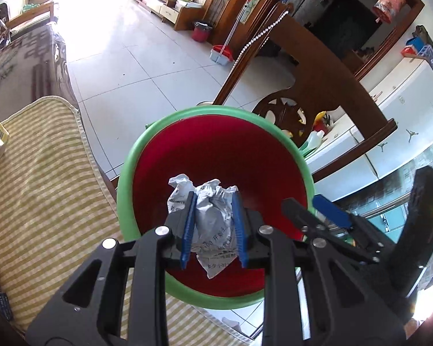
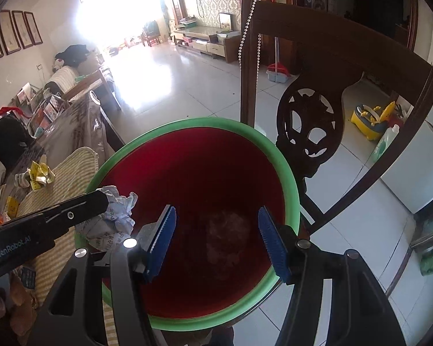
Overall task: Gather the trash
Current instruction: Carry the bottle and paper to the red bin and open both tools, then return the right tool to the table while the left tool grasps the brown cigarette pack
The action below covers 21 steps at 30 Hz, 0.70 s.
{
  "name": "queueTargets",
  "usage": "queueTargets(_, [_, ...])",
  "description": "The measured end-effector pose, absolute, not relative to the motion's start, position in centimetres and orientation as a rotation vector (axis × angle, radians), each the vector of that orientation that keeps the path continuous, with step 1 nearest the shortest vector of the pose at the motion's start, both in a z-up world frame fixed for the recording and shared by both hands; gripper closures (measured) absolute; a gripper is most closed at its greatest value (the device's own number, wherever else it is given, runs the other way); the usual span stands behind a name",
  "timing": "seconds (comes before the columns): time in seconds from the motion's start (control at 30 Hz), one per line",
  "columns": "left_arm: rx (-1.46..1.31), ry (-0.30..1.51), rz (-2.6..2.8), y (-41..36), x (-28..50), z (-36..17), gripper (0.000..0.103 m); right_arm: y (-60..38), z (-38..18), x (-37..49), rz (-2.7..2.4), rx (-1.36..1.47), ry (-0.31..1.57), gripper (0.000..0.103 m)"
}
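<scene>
A red bin with a green rim (image 1: pixel 130 155) (image 2: pixel 291 173) stands beside the striped table edge. My left gripper (image 1: pixel 213 201) is shut on a crumpled printed paper ball (image 1: pixel 212 216) and holds it over the bin's mouth. The ball also shows in the right wrist view (image 2: pixel 115 219), at the bin's left rim. My right gripper (image 2: pixel 216 227) is open and empty, over the bin's opening. It shows in the left wrist view (image 1: pixel 314 210) at the bin's right rim. Something pale and dim (image 2: pixel 228 230) lies at the bin's bottom.
A striped yellow cloth (image 1: pixel 43 190) covers the table on the left, with crumpled yellow wrappers (image 2: pixel 39 174) on it. A dark carved wooden chair (image 2: pixel 311 127) stands right behind the bin. A yellow toy (image 2: pixel 372 121) and a white bottle (image 2: pixel 385 141) are on the tiled floor.
</scene>
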<state>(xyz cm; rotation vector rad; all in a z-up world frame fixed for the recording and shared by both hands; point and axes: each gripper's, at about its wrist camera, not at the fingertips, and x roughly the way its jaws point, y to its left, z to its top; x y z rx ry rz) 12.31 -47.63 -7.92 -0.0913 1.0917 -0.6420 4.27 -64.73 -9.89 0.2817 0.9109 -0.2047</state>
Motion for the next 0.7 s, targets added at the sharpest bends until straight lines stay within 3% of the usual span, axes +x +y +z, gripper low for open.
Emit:
queueTargets(0.13, [-0.08, 1.09, -0.636, -47.6, 12.2, -8.1, 0.078, -64.7, -9.2, 3.7, -0.21, 0.304, 0.889, 0.038])
queueTargets(0.3, [-0.087, 1.072, -0.631, -47.1, 11.7, -8.0, 0.057, -63.8, -7.7, 3.1, -0.203, 0.31, 0.856, 0.036])
queueTargets(0.7, [-0.251, 0.987, -0.558, -36.2, 9.6, -4.4, 0.046, -57.8, -4.5, 3.3, -0.134, 0.257, 0.793, 0.034])
